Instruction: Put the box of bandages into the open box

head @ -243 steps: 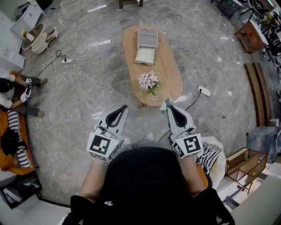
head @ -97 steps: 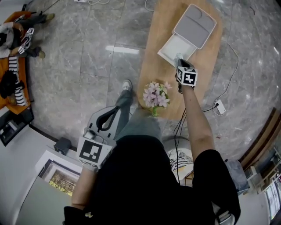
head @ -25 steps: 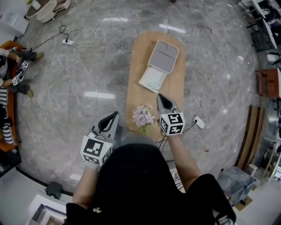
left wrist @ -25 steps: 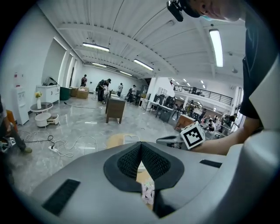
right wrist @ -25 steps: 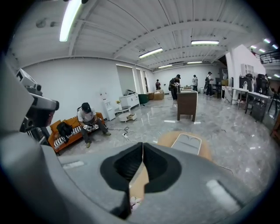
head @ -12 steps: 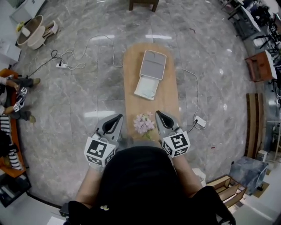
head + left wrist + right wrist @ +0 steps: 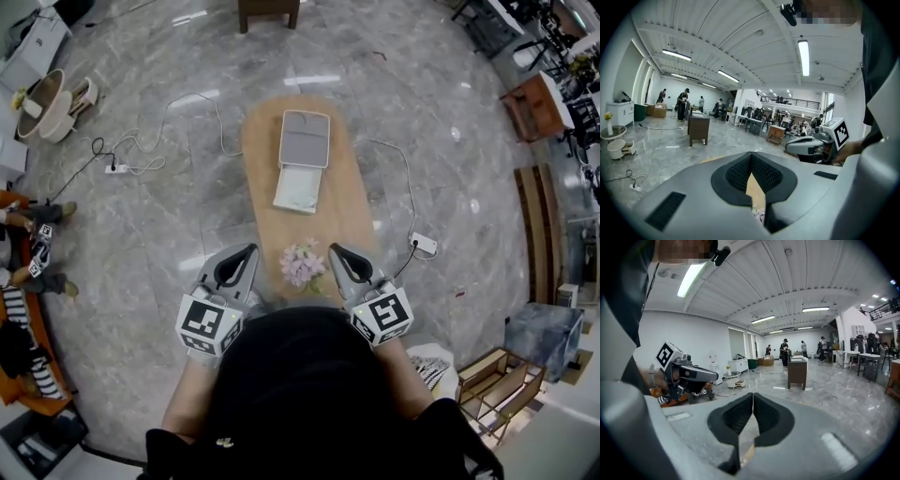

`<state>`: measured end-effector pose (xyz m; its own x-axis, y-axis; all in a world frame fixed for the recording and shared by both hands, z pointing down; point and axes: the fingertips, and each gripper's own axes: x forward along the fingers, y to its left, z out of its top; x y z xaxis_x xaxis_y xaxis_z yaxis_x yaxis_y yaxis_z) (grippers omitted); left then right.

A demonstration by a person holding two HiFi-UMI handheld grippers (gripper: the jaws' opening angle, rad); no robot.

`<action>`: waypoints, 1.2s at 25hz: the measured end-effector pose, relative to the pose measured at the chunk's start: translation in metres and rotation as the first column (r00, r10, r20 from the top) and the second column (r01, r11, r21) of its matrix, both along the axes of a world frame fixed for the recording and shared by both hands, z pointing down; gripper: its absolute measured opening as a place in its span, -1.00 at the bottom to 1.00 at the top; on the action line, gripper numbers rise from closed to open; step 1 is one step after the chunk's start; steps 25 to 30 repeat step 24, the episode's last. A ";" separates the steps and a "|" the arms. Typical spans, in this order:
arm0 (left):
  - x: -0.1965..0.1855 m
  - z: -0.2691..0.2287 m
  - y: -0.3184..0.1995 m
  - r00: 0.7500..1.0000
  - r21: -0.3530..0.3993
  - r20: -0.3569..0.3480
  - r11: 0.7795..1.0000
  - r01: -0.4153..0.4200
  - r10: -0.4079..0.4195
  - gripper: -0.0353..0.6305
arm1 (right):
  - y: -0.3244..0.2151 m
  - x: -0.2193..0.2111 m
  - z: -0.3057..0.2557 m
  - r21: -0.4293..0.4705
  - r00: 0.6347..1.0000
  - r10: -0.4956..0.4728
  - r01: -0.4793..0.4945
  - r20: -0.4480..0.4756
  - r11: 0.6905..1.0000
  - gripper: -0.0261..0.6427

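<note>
An open grey box (image 7: 306, 139) lies on the oval wooden table (image 7: 272, 234); its lid is folded back and its pale tray (image 7: 298, 190) faces me. I cannot make out a separate box of bandages inside it. Both grippers hover at the table's near end, on either side of a vase of pink flowers (image 7: 302, 265). The left gripper (image 7: 251, 248) (image 7: 751, 154) is shut with nothing in it. The right gripper (image 7: 334, 248) (image 7: 753, 394) is shut and empty too. Each gripper view shows the other gripper beside it: the right gripper (image 7: 806, 145), the left gripper (image 7: 689, 373).
A white power strip (image 7: 424, 245) with its cable lies on the marble floor right of the table, another power strip (image 7: 116, 169) to the left. A dark wooden stool (image 7: 267, 11) stands beyond the table. A person (image 7: 28, 253) sits at far left; a wooden crate (image 7: 492, 380) at lower right.
The right gripper has drawn back from near the open box to level with the left gripper at the table's near end. The left gripper has hardly moved.
</note>
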<state>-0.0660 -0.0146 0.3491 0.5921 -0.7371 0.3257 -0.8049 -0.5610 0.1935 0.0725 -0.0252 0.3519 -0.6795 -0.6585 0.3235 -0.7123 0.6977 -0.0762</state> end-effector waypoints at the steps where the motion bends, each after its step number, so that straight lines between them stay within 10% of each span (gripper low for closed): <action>1: 0.001 -0.001 0.000 1.000 0.002 -0.002 1.000 -0.008 0.008 -0.86 | 0.001 0.001 0.000 0.003 1.000 0.005 -0.005 -0.002 1.000 -0.92; 30: 0.011 -0.002 0.011 0.998 0.014 -0.005 0.998 -0.057 0.057 -0.86 | 0.013 0.009 0.010 -0.019 0.997 0.073 -0.074 -0.010 0.997 -0.92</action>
